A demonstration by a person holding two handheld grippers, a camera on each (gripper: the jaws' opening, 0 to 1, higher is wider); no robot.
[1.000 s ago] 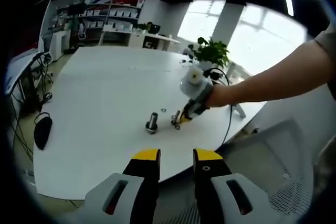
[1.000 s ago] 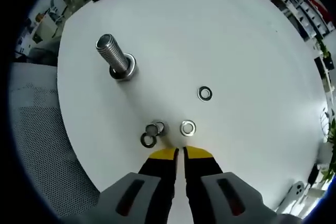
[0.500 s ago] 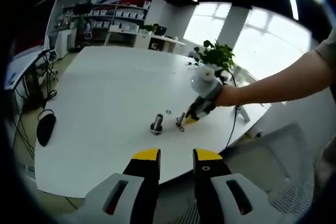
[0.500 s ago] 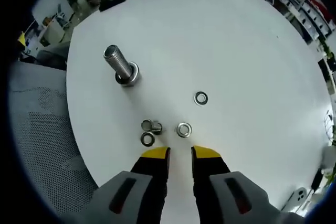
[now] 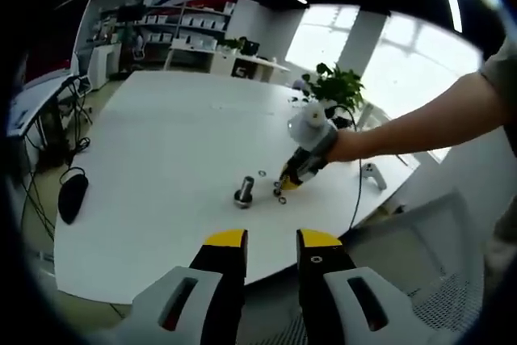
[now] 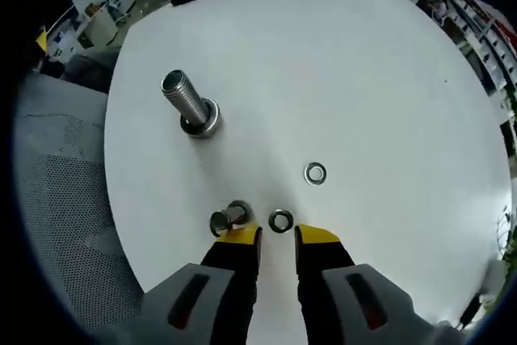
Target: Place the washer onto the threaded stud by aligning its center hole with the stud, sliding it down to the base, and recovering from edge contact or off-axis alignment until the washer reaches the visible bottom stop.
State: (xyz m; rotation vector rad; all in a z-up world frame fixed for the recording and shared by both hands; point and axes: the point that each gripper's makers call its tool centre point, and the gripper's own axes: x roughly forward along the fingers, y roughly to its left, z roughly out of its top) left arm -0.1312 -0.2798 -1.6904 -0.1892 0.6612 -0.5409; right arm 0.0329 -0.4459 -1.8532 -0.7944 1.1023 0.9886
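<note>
A threaded steel stud (image 6: 191,105) stands upright on the white table (image 6: 363,78), at the upper left of the right gripper view. My right gripper (image 6: 278,236) is open, low over the table. One washer (image 6: 280,220) lies just ahead of the gap between its jaws. A small cluster of washers (image 6: 229,217) touches the left jaw's tip, and another washer (image 6: 315,173) lies farther off to the right. In the left gripper view, the stud (image 5: 245,192) is at mid-table, with the right gripper (image 5: 292,179) just to its right. My left gripper (image 5: 271,240) hangs open and empty off the table's edge.
A grey mesh chair (image 6: 65,224) stands beside the table's near edge. A dark computer mouse (image 5: 71,197) lies at the table's left side. A potted plant (image 5: 335,86) and a cable (image 5: 355,191) are at the far right. The person's arm (image 5: 420,123) reaches in from the right.
My right gripper went from shut to open, then moved closer to the washers, so they now lie at its jaw tips. The left gripper stayed open; its view shifted slightly.
</note>
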